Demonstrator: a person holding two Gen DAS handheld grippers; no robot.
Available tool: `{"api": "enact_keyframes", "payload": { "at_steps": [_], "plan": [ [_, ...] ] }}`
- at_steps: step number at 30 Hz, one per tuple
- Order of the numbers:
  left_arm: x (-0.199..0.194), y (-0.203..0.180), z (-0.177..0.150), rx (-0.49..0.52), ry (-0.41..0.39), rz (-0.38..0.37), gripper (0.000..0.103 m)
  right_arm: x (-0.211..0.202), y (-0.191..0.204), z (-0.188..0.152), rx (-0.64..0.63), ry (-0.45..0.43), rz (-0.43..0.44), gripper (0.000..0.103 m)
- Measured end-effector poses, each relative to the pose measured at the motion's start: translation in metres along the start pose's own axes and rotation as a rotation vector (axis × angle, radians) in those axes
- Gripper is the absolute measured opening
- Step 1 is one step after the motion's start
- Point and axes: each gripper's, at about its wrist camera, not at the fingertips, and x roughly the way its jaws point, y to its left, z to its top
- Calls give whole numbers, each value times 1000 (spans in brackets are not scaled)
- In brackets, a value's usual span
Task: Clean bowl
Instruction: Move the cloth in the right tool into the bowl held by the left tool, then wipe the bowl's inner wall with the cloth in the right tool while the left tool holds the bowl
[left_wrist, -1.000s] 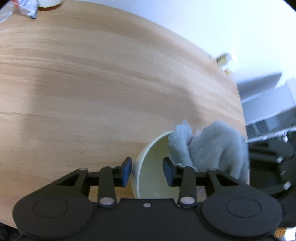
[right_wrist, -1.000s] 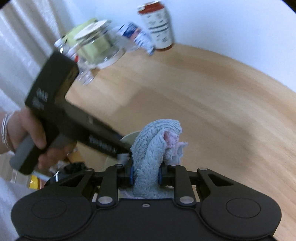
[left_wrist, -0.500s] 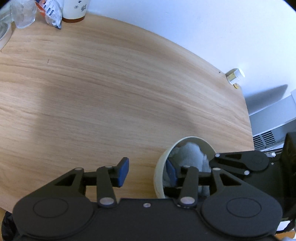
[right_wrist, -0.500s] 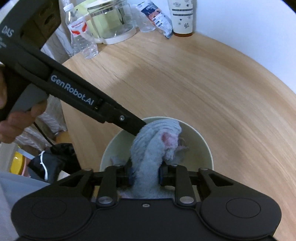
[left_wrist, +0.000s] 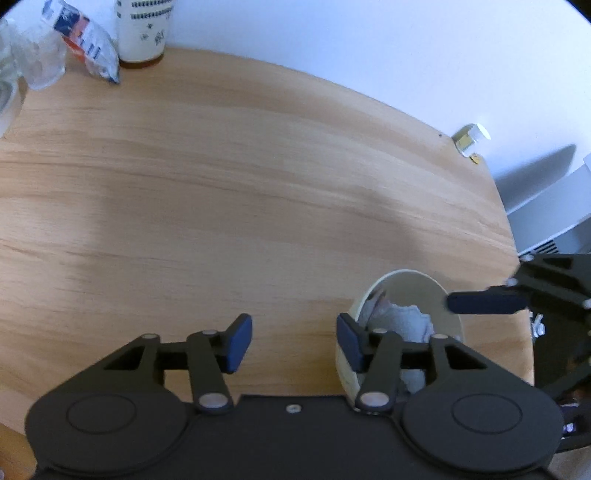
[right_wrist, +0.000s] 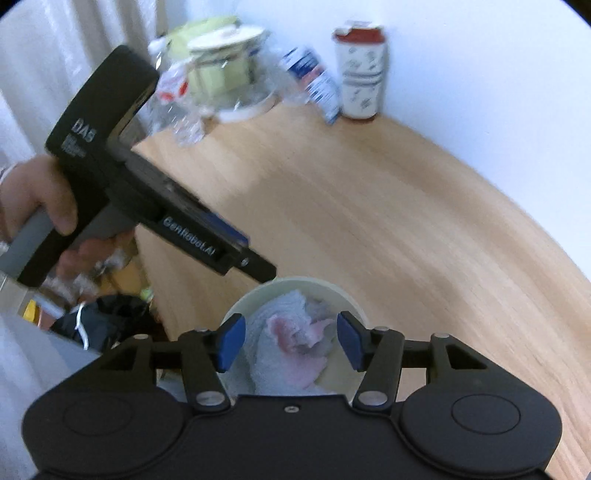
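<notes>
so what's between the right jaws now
In the right wrist view, the cloth lies between the open right gripper's jaws, inside the bowl; the pads are apart from it.

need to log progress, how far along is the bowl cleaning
Done: the grey terry cloth lies inside the pale cream bowl on the wooden table. In hand: nothing; the right gripper is open over the cloth, and the left gripper is open, straddling the rim. Left: whether wiping is finished cannot be told.
</notes>
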Motion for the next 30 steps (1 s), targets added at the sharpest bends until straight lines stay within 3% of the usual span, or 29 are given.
{"api": "enact_keyframes", "payload": {
  "at_steps": [2, 4, 6, 9, 11, 14, 15, 17, 23, 25, 30],
  "plan": [
    [0, -2, 0, 24, 6, 0, 44, 16, 3, -3, -31, 50, -1, 54],
    [1, -2, -1, 39, 8, -17, 38, 29, 4, -6, -35, 86, -8, 31],
    [-1, -1, -3, 57, 5, -60, 19, 44, 3, -6, -22, 118, -22, 24],
    [-8, -5, -4, 103, -12, -68, 19, 47, -3, -5, 23, 115, -50, 18],
    [-13, -7, -5, 127, -23, -75, 19, 39, -12, -3, 95, 98, -43, 17],
    [-19, -3, -3, 113, -28, -144, 23, 31, -15, -2, 105, 95, -72, 17],
    [-20, -2, -2, 99, -25, -164, 34, 30, -18, -3, 124, 97, -75, 17],
    [-20, 1, -1, 81, -24, -187, 44, 27, -24, -6, 161, 101, -83, 17],
    [4, -1, 0, 80, 43, -200, 30, 37, -26, -13, 183, 126, -61, 18],
    [11, -3, -1, 91, 51, -195, 13, 42, -22, -13, 158, 129, -68, 18],
    [15, -1, 1, 66, 52, -204, 11, 51, -21, -12, 142, 142, -92, 18]
  ]
}}
